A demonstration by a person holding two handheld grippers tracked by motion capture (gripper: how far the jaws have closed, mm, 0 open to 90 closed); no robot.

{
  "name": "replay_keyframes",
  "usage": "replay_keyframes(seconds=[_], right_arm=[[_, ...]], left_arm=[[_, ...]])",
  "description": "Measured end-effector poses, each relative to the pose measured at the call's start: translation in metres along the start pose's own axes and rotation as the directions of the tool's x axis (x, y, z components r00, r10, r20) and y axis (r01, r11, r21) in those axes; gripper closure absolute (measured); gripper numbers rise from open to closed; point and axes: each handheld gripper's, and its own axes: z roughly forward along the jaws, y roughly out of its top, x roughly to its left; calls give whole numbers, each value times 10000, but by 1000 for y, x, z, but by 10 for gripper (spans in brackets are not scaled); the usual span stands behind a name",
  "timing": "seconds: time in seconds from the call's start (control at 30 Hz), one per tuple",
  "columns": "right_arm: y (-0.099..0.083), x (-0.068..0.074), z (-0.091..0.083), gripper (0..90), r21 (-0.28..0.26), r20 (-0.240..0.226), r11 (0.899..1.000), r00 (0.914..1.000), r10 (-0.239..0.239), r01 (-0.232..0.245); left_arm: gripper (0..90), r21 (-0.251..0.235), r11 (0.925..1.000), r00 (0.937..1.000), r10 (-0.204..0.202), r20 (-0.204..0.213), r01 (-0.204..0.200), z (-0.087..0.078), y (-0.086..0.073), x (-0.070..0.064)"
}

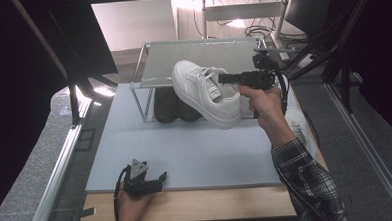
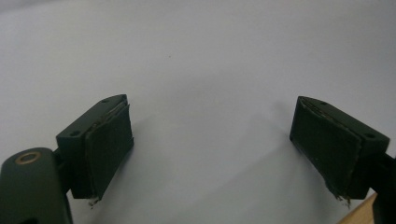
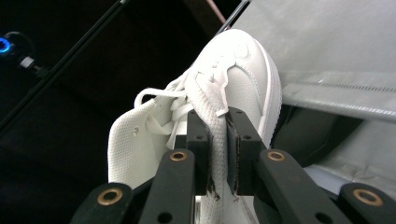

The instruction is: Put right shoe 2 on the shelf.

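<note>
Nearest the person, the left gripper (image 1: 146, 181) rests with its jaws spread wide and empty at the front edge of the grey mat (image 1: 196, 155), which lies bare and open out to the rack. Farther out, the right gripper (image 1: 221, 79) is clamped on the tongue of the white sneaker (image 1: 205, 92), holding it tilted in the air just in front of the metal shelf (image 1: 197, 60). That thin, soft hold could let the shoe swing or slip, and its toe may catch the shelf's front rail; the dark shoes (image 1: 176, 105) underneath, as far as I can tell, leave little room below.
</note>
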Motion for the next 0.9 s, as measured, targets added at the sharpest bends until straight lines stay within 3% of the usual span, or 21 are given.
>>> replay_keyframes(seconds=[0.47,0.9], right_arm=[[22,-9,22,812,-561,1091,9982,9936,294,-233],[35,-17,37,811,-1056,1719,9934,9830,636,-458]], left_arm=[[126,11,10000,10000,16,-9,-16,0,0,0],[126,9,10000,10000,12,-9,-12,0,0,0]])
